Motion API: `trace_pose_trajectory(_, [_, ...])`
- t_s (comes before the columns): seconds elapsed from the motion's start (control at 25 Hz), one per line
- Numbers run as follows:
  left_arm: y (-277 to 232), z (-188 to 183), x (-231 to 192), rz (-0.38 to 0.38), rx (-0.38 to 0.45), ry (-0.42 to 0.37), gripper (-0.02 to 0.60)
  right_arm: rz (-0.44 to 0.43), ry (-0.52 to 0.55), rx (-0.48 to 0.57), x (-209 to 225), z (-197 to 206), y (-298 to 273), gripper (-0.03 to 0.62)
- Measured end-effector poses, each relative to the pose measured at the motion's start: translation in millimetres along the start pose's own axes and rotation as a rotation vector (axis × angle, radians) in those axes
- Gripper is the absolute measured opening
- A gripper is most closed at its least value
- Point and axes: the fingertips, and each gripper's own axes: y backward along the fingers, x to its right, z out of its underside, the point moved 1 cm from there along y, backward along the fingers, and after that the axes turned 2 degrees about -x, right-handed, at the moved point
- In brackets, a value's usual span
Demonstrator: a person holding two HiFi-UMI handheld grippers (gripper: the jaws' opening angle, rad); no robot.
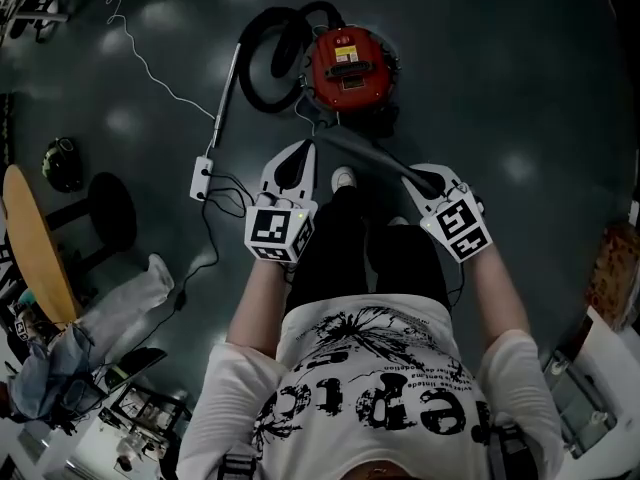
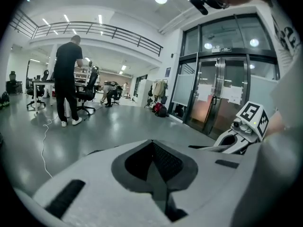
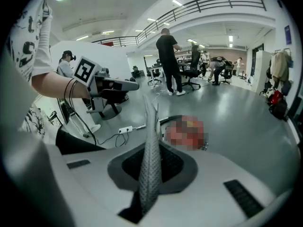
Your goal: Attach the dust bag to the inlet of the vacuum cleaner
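Observation:
The red vacuum cleaner (image 1: pixel 350 65) stands on the dark floor ahead of my feet, its black hose (image 1: pixel 262 58) coiled at its left. My right gripper (image 1: pixel 414 177) is shut on the grey dust bag (image 1: pixel 365 153), which stretches from the jaws toward the vacuum. In the right gripper view the bag (image 3: pixel 150 160) shows edge-on, a thin textured sheet that rises out of the closed jaws. My left gripper (image 1: pixel 303 149) hovers just left of the bag, shut and holding nothing. Its closed tips (image 2: pixel 152 144) show bare in the left gripper view.
A metal wand (image 1: pixel 228 93) and a white power strip (image 1: pixel 202 179) with cables lie left of the vacuum. A round wooden table (image 1: pixel 35 243), a black stool (image 1: pixel 105 213) and a clear plastic bag (image 1: pixel 125 303) stand at the left. A person (image 2: pixel 66 79) stands far off; glass doors (image 2: pixel 218 98) are nearby.

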Motion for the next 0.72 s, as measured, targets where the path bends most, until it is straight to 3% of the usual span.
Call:
trace_pose_trajectory(0.24, [-73.5,83.3,-41.1,-0.027,0.112,0.018,0.005,-0.033,0.071,0.03,35.6,84.1,-89.4,0.021])
trace_pose_trajectory(0.32, [-99.1,114.0,-48.4,-0.015,0.122,-0.027,0.003,-0.046,0.102,0.043,47.9,111.3,-119.0,0.021])
trace_pose_trajectory(0.44, [-132.3,154.1,-43.3,0.032,0.098,-0.156,0.003,-0.08,0.118,0.06,63.7,141.3,-151.4,0.021])
trace_pose_trajectory(0.56, [-148.9,169.7,-36.0,0.063,0.138,-0.189,0.003,-0.12,0.192,0.089,76.1,157.0,-170.1,0.021])
trace_pose_trajectory(0.72, [-167.1,179.1,-57.8,0.008,0.149,-0.209,0.003,-0.131,0.307,0.117,83.0,172.6,-183.8,0.021])
